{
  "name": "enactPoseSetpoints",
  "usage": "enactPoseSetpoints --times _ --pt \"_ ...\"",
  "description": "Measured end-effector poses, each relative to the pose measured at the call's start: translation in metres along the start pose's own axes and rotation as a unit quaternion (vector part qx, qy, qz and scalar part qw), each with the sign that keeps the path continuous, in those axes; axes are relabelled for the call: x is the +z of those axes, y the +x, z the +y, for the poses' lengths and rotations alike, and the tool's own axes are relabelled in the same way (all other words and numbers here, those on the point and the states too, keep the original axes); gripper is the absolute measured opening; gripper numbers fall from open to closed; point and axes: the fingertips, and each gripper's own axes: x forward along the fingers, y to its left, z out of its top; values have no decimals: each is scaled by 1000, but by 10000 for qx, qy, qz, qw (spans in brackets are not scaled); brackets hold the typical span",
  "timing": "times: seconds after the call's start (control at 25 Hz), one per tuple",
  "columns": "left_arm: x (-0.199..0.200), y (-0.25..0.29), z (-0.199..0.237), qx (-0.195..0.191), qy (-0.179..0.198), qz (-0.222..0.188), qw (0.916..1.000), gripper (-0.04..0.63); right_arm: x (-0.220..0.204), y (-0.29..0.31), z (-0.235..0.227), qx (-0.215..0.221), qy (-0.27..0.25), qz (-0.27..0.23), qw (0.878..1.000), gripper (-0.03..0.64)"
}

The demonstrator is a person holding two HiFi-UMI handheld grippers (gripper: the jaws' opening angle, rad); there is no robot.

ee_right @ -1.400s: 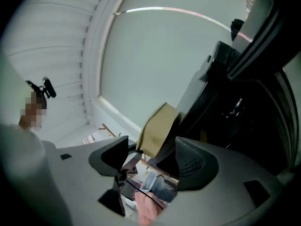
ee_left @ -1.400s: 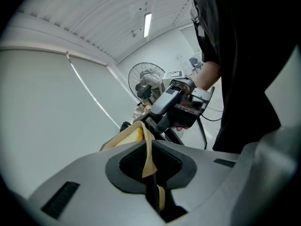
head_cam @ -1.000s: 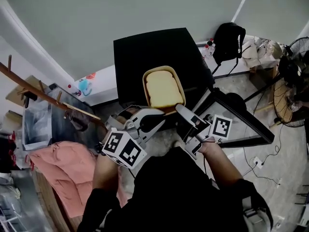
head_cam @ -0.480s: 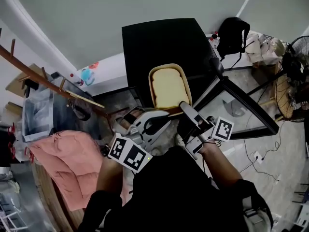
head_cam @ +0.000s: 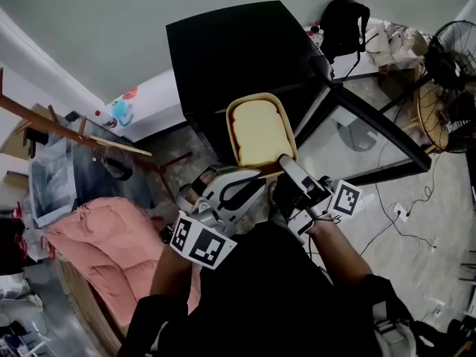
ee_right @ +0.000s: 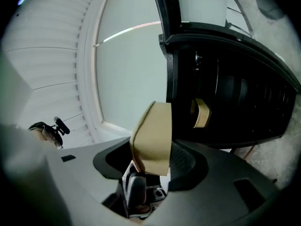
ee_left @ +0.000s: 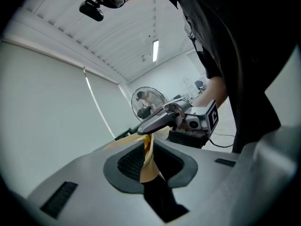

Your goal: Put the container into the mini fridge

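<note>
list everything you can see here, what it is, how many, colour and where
mini fridge: 1, black, top centre by the wall
fridge door: 1, black frame with glass, swung open to the right
container: 1, yellow-tan, in front of the open fridge, held by both grippers
backpack: 1, black, top right
fan: 1, black, far right
pink cloth: 1, pink, lower left
wooden rail: 1, brown, slanting at left
left gripper: 1, grey, pinching the container's thin rim; its jaws have just eased open slightly
right gripper: 1, grey, clamped on the container's edge; its jaws have just been closing
</note>
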Motion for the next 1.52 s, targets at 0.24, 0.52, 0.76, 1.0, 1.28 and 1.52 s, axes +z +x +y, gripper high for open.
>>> enactPoseSetpoints --times 0.24,0.52,0.76,1.0,1.28,1.52 --pt "-5 6 -19 -128 -304 -50 9994 67 4 -29 -18 -280 2 -366 9989 232" --pt "-24 -1 -20 -69 -906 52 9958 67 26 -46 -54 -738 -84 -555 9957 232" --pt "-38 0 -20 -48 -1065 238 9940 66 52 -37 -88 -1032 -361 -521 9926 232" --pt "-49 7 -9 59 -1348 286 9904 66 75 -23 -115 -1149 -341 -481 9916 232" --pt "-61 29 11 101 -1558 453 9867 66 100 -6 -141 -1243 -105 -336 9916 232" --pt "-66 50 30 212 -1671 485 9845 66 117 15 -156 -1320 -58 -151 9911 232"
